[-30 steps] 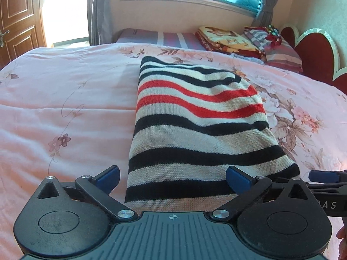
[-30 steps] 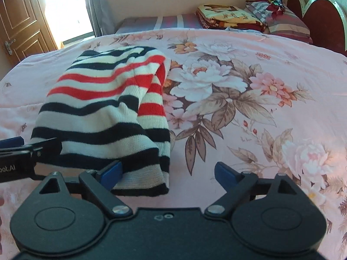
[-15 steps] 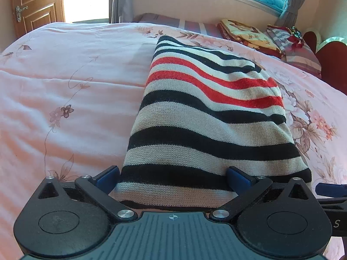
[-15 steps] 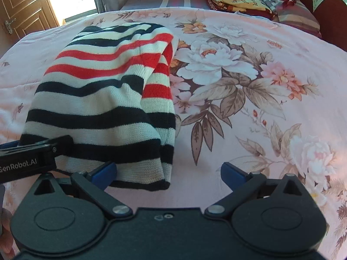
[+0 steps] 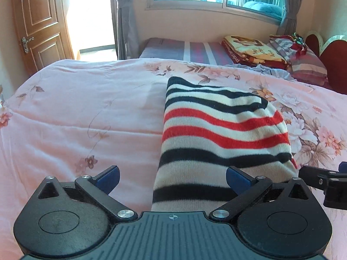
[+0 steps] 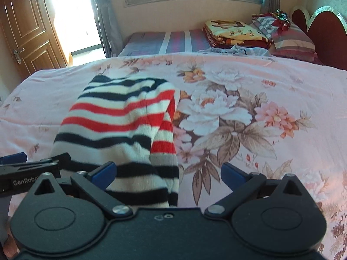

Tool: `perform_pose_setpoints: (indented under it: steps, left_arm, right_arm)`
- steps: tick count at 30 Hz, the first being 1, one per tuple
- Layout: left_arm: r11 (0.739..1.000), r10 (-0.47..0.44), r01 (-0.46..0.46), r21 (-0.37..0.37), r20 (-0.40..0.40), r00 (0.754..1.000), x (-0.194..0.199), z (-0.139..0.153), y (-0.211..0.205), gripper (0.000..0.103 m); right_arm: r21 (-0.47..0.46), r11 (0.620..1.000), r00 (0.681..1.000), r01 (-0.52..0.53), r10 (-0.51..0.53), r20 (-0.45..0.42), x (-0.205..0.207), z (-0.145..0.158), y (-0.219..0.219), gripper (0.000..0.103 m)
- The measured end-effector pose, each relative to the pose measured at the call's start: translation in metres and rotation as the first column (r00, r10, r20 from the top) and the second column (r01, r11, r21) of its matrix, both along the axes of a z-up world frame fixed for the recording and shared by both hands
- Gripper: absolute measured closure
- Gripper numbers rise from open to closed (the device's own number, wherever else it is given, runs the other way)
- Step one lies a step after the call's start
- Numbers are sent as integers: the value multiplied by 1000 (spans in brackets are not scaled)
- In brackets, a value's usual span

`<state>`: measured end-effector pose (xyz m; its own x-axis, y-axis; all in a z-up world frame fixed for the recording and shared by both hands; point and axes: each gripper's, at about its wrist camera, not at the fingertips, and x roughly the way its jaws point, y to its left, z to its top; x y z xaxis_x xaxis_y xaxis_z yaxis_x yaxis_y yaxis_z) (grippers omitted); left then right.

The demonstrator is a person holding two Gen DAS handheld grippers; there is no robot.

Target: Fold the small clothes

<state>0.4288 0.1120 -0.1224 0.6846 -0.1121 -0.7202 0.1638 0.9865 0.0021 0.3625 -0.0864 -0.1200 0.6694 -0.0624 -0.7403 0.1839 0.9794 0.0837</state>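
A folded sweater [image 5: 216,134] with black, red and cream stripes lies flat on the pink floral quilt [image 5: 86,112]. My left gripper [image 5: 172,175] hovers open over its near edge. The cloth lies under the right half of the gap, and neither pad presses on it. In the right wrist view the sweater [image 6: 112,125] lies to the left, its folded sleeve edge running down towards the camera. My right gripper [image 6: 168,171] stands wide open above the sweater's near right corner and holds nothing. Each gripper's finger shows at the edge of the other's view.
The quilt [image 6: 271,99] spreads wide to the left and right of the sweater. Folded blankets [image 5: 251,52] and striped pillows [image 5: 303,62] sit at the far side by a red headboard [image 6: 321,30]. A wooden door [image 5: 41,26] stands at the far left.
Both grippers have lifted and drawn back from the sweater, so more of the room shows. The right jaws have opened a little wider. The sweater has stayed put.
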Motion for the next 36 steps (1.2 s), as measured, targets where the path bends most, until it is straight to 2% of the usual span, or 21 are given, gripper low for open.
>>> perform_pose_setpoints:
  steps: [3, 6, 10, 12, 17, 22, 26, 30, 36]
  left_arm:
    - [998, -52, 52, 27, -9, 999, 28, 8, -10, 0]
    - [998, -56, 57, 41, -39, 998, 59, 5, -18, 0]
    - [998, -57, 59, 11, -95, 994, 92, -13, -25, 0]
    - [998, -52, 54, 13, -120, 991, 101, -27, -28, 0]
    - [995, -39, 26, -96, -132, 990, 110, -49, -24, 0]
    - [996, -73, 66, -63, -124, 990, 112, -49, -28, 0]
    - [996, -84, 80, -33, -128, 988, 104, -39, -29, 0]
    - [996, -87, 80, -49, -138, 987, 86, -34, -19, 0]
    - [993, -115, 113, -22, -91, 989, 41, -31, -9, 0]
  right_arm:
    - [-32, 999, 1000, 26, -26, 8, 28, 4, 0, 1]
    - [-52, 996, 997, 74, -73, 7, 58, 1, -4, 1]
    - [-140, 981, 990, 134, -140, -31, 99, -10, -7, 1]
    - [-139, 980, 988, 140, -147, -42, 114, -18, -8, 1]
    - [-181, 968, 980, 175, -189, -64, 139, -38, -12, 1]
    - [-205, 966, 982, 156, -173, -68, 142, -41, -9, 1]
    - [-196, 969, 983, 149, -167, -80, 137, -30, -6, 1]
    - [-161, 981, 991, 107, -118, -62, 114, -19, 3, 1]
    - [-122, 992, 999, 19, -24, -42, 69, -15, 19, 4]
